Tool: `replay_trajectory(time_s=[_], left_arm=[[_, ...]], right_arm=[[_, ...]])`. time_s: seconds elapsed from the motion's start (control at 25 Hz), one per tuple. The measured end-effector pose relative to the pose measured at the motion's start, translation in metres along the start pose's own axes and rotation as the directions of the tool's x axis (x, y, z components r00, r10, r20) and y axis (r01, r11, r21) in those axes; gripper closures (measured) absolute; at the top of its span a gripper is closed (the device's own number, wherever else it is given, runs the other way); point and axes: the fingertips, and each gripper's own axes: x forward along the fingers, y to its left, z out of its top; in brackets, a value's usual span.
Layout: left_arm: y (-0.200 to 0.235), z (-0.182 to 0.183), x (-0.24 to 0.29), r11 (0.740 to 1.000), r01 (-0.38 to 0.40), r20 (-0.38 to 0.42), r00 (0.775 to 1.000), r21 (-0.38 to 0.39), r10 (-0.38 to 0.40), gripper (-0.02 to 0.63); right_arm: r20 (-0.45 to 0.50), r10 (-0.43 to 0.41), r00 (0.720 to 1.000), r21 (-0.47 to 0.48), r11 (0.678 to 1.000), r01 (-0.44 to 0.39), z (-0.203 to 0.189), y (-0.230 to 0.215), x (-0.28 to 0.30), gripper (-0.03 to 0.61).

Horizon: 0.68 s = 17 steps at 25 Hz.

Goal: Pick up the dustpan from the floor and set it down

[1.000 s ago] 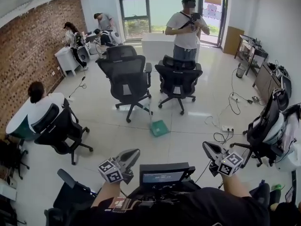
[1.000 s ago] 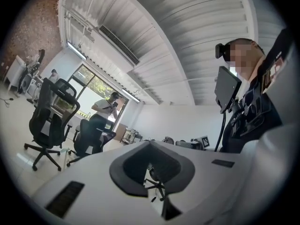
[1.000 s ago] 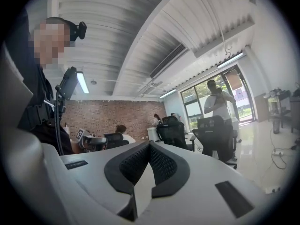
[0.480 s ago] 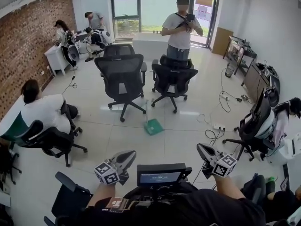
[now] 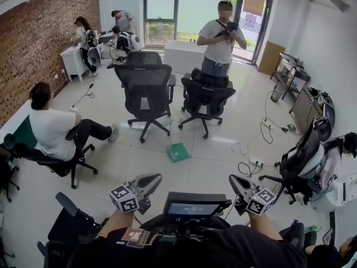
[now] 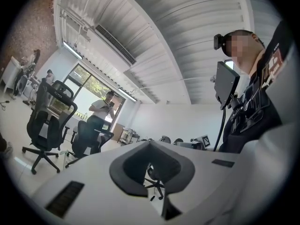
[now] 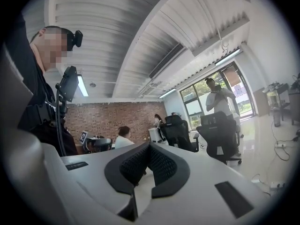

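The green dustpan lies flat on the pale tiled floor, just in front of two black office chairs, with its thin handle pointing away from me. Both grippers are held low in front of my body, well short of it. The left gripper is at the lower left, its jaws shut with nothing between them. The right gripper is at the lower right, also shut and empty. In the left gripper view, the left gripper faces the chairs. The right gripper looks towards the brick wall.
Two black office chairs stand beyond the dustpan, and a person stands behind them. Another person sits at the left. Cables and a power strip lie on the floor right of the dustpan. A loaded chair is at the right.
The view has swung a little, so the dustpan sits slightly further left in it. The seated person at the left has turned away from the desk. Both grippers stayed shut and shifted slightly.
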Motion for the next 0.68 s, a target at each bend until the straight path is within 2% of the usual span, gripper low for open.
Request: replay_trajectory(time_s=[0.2,0.44,0.68], left_arm=[[-0.001,0.001,0.012,1.000,-0.007,-0.014,1.000,0.011,0.007,0.600],[0.011,-0.007,0.001,1.000,-0.027,-0.009,1.000,-0.006,0.027,0.600],[0.002,0.011,-0.004,1.000,-0.028,-0.008,1.000,0.001,0.028,0.600]], right_arm=[[-0.001,0.015,1.000,0.000,1.000,-0.015,0.002,-0.012,0.001,0.571],[-0.021,0.029,0.999,-0.003,1.000,-0.029,-0.005,-0.009,0.009,0.571],[-0.024,0.037,0.999,-0.006,0.999,-0.038,-0.008,0.002,0.014,0.571]])
